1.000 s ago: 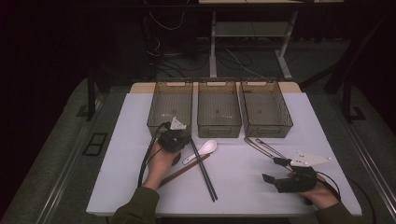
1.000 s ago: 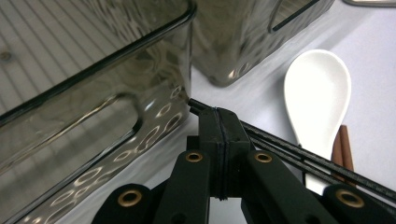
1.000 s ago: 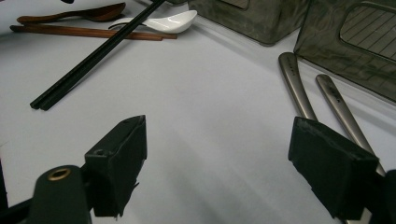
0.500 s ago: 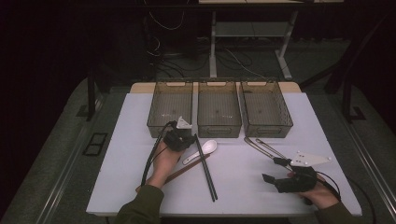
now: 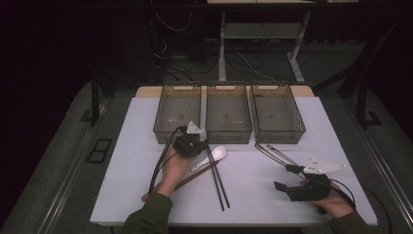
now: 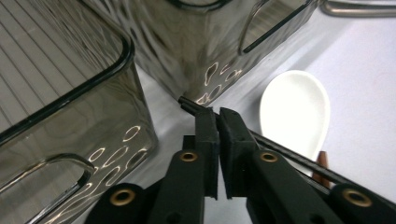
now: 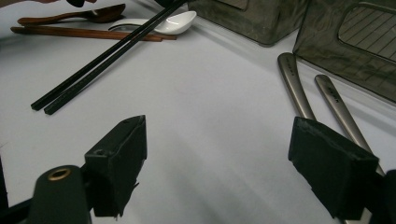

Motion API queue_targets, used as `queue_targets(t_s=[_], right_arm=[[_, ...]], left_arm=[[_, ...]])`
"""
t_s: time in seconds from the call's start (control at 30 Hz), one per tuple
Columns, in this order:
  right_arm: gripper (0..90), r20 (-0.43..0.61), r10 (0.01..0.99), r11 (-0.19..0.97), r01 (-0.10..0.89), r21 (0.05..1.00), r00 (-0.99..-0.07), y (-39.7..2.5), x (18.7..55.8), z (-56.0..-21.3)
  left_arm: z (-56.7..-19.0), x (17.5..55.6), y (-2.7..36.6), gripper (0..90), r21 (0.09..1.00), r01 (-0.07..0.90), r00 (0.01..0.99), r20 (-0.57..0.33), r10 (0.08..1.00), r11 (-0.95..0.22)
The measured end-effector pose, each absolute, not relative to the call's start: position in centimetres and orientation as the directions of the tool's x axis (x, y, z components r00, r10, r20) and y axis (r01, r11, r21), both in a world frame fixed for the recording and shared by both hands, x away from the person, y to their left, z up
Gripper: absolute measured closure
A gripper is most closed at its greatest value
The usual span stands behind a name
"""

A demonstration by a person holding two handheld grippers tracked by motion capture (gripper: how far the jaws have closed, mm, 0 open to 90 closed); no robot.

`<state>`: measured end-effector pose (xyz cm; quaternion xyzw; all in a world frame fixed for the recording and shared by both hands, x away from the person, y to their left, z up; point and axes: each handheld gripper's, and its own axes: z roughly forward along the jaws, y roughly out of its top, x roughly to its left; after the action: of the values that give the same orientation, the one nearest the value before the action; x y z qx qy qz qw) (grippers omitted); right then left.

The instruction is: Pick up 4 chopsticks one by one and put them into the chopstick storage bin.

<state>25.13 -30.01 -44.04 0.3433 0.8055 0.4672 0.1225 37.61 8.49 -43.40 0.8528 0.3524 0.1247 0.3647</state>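
Note:
My left gripper [image 5: 198,143] sits just in front of the left bin [image 5: 178,114] and the middle bin [image 5: 229,114]. In the left gripper view it [image 6: 218,112] is shut on the far end of a black chopstick [image 6: 289,156], whose tip pokes out past the jaws. The pair of black chopsticks [image 5: 217,178] runs back toward the person. A white spoon [image 5: 213,157] lies beside them. My right gripper [image 5: 286,177] rests open at the near right, nothing between its jaws [image 7: 219,140].
A third bin [image 5: 277,114] stands at the back right. Two metal utensil handles [image 5: 273,153] lie in front of it, close to the right gripper. A wooden spoon [image 7: 88,14] and brown chopsticks [image 5: 182,182] lie under the left forearm.
The left gripper has shifted a little right and forward, up to the far end of the black chopsticks. The right gripper has stayed put.

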Motion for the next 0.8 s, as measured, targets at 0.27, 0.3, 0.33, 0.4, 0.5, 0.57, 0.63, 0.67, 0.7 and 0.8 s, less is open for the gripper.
queue_targets(t_s=[0.27, 0.3, 0.33, 0.4, 0.5, 0.57, 0.63, 0.67, 0.7, 0.8], right_arm=[[19.3, 0.124, 0.668, 0.326, 0.439, 0.837, -0.733, -30.1, 25.1, -44.0], [19.3, 0.125, 0.668, 0.326, 0.440, 0.837, -0.733, -30.1, 25.1, -44.0], [19.3, 0.126, 0.668, 0.328, 0.441, 0.835, -0.733, -30.1, 25.1, -44.1], [19.3, 0.126, 0.667, 0.330, 0.442, 0.834, -0.734, -30.0, 25.1, -44.1], [19.3, 0.123, 0.667, 0.333, 0.442, 0.833, -0.735, -30.0, 25.1, -44.1], [19.3, 0.125, 0.668, 0.331, 0.444, 0.833, -0.733, -30.0, 25.1, -44.1], [19.3, 0.125, 0.669, 0.331, 0.444, 0.833, -0.733, -30.0, 25.1, -44.1], [19.3, 0.125, 0.669, 0.331, 0.444, 0.833, -0.733, -30.0, 25.1, -44.1], [19.3, 0.124, 0.668, 0.332, 0.444, 0.833, -0.734, -30.0, 25.1, -44.1], [19.3, 0.121, 0.667, 0.336, 0.442, 0.832, -0.735, -30.0, 25.1, -44.1]], left_arm=[[-41.9, 34.2, 7.3, 80.1, 0.730, 0.458, 0.783, -0.060, 0.619, -0.508], [-41.9, 33.8, 7.1, 80.7, 0.729, 0.454, 0.794, -0.070, 0.604, -0.512], [-41.9, 33.4, 6.8, 82.5, 0.730, 0.449, 0.804, -0.079, 0.589, -0.515], [-41.9, 33.0, 6.5, 85.7, 0.730, 0.447, 0.811, -0.088, 0.578, -0.517], [-42.4, 31.6, 5.2, 88.8, 0.725, 0.441, 0.840, -0.126, 0.528, -0.529], [-42.6, 31.2, 4.7, 88.8, 0.720, 0.441, 0.847, -0.135, 0.515, -0.536], [-42.9, 30.7, 4.1, 88.8, 0.710, 0.433, 0.858, -0.136, 0.495, -0.556], [-43.1, 30.4, 3.8, 88.8, 0.702, 0.432, 0.863, -0.139, 0.486, -0.566], [-43.2, 30.3, 3.6, 88.9, 0.695, 0.432, 0.865, -0.139, 0.482, -0.575], [-43.7, 30.1, 3.2, 88.9, 0.681, 0.433, 0.869, -0.141, 0.474, -0.590]])
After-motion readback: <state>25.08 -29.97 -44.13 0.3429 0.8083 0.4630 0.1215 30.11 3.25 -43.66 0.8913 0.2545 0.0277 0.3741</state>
